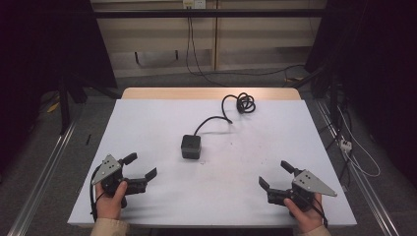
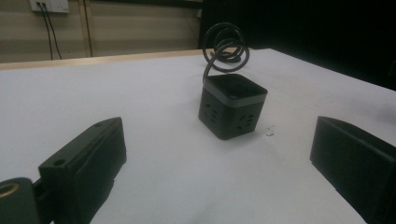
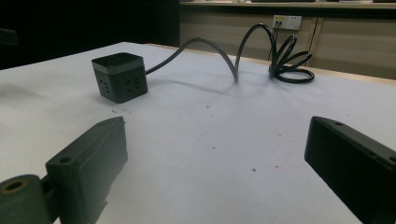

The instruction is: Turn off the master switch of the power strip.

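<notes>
Table (image 1: 147,128) with a white top and a light wooden strip visible along its far edge. A black cube-shaped power socket (image 1: 191,146) stands near the centre of the surface, with socket openings visible on its side faces in both gripper views. Its black cable (image 1: 216,118) leaves the cube, arches up off the surface, and ends in a loose coil (image 1: 244,103) lying near the far edge. Small dark specks and faint marks (image 3: 253,169) are scattered over the white surface on the near right.
</notes>
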The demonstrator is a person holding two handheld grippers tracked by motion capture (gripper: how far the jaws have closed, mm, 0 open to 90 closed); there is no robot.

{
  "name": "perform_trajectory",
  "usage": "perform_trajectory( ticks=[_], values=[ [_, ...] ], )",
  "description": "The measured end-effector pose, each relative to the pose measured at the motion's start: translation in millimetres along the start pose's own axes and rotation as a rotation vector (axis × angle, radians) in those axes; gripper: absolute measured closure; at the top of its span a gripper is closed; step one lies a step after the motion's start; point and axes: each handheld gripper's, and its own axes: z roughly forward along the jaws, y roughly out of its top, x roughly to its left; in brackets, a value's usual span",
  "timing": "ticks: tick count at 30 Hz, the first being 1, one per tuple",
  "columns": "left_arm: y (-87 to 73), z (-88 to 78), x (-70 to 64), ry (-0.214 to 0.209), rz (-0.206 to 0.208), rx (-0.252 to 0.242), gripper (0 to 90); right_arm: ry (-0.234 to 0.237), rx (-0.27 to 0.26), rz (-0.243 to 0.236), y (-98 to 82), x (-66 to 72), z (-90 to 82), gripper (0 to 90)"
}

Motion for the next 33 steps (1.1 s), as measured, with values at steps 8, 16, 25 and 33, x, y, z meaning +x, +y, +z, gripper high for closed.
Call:
perform_trajectory(
  ticks=[8, 16, 25, 33],
  values=[
    [2.0, 5.7, -0.3, -0.013, -0.010, -0.003, 3.2, -0.001, 0.000, -0.001, 0.1, -0.2, -0.1, 5.2],
    [6.8, 16.1, -0.5, -0.006, -0.021, 0.000, 3.2, -0.004, 0.001, 0.001, 0.0, -0.6, 0.3, 5.3],
    [11.7, 29.1, -1.0, -0.011, -0.032, 0.018, 3.4, -0.005, 0.000, 0.001, 0.1, -0.9, -0.3, 5.3],
    [14.3, 36.9, -2.8, -0.031, -0.032, 0.030, 3.5, -0.007, -0.002, -0.001, 0.3, -1.0, -0.4, 5.4]
  ],
)
